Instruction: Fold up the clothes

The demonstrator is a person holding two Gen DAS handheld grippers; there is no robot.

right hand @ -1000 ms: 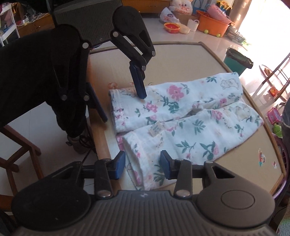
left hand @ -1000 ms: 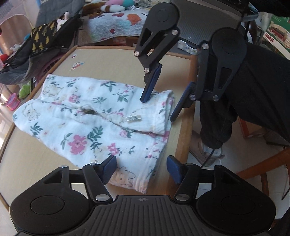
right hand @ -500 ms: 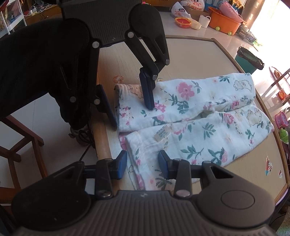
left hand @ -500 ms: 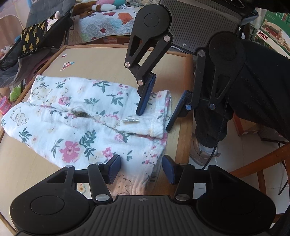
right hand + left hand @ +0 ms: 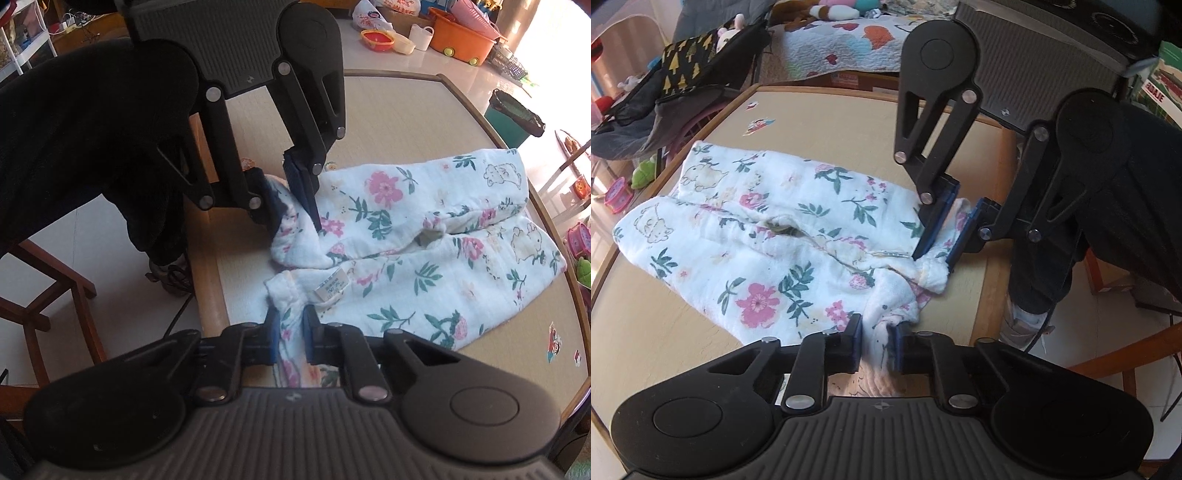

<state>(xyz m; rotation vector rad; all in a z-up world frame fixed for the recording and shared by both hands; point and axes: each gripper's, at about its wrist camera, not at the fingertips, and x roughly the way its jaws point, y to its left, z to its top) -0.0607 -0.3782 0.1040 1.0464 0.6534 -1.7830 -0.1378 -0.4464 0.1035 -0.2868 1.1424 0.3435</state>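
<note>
Our left claw (image 5: 875,343) and right claw (image 5: 290,332) are closing, pinching the flowery baby pants (image 5: 768,236) at the waistband; next we lift both together and fold

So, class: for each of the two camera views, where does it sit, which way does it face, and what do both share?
Left wrist: sits on the left gripper, looking down across the white floral cotton trousers; the right gripper and dark-clothed leg show.
Right wrist: sits on the right gripper, facing the opposite way; the left gripper shows.
Shared: trousers, beige table, both grippers closing on waistband cloth.
</note>
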